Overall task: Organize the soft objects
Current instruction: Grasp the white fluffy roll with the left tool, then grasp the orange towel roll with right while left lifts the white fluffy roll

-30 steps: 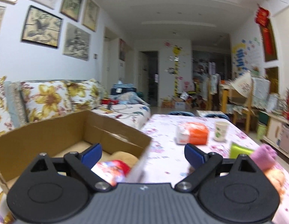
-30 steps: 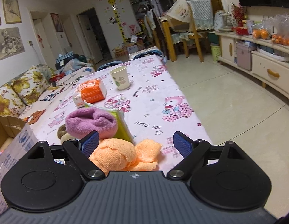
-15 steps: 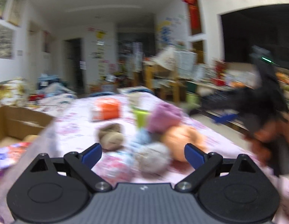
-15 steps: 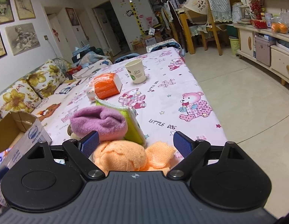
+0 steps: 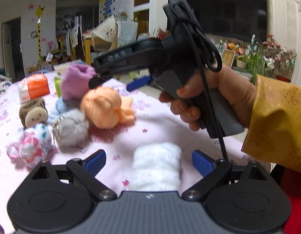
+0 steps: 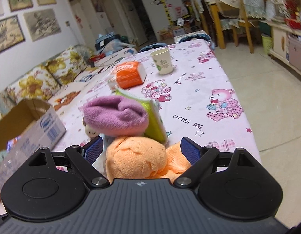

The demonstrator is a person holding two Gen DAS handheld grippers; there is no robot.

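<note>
Down at the near edge of the pink printed tablecloth (image 5: 160,120), the left gripper (image 5: 148,160) stood with its blue pads wide apart, a rolled white fluffy cloth (image 5: 156,167) lying between them and touched by neither pad. Just beyond it the right gripper (image 6: 140,150) was likewise spread wide, its pads flanking a bunched orange cloth (image 6: 136,160) without pressing on it; from the left wrist view that same tool hung above the orange bundle, held by a hand (image 5: 218,95) in a yellow dotted sleeve (image 5: 277,120). Behind the orange cloth lay a purple cloth roll (image 6: 115,115), leaning against a green sponge-like pad (image 6: 154,117). To the left of these, seen from the left wrist, sat a grey fur pompom (image 5: 70,128) with a metal ring, a pale blue soft item (image 5: 61,105) partly hidden behind it, a small brown plush with a smiling face (image 5: 33,113), and a floral-print fabric bundle (image 5: 31,144) nearest the camera. Further along the table stood an orange and white packet (image 6: 129,75) and a paper cup (image 6: 162,61). At the left edge of the right wrist view an open cardboard box (image 6: 27,128) rested beside the table, with a flowered sofa (image 6: 39,78) behind it
</note>
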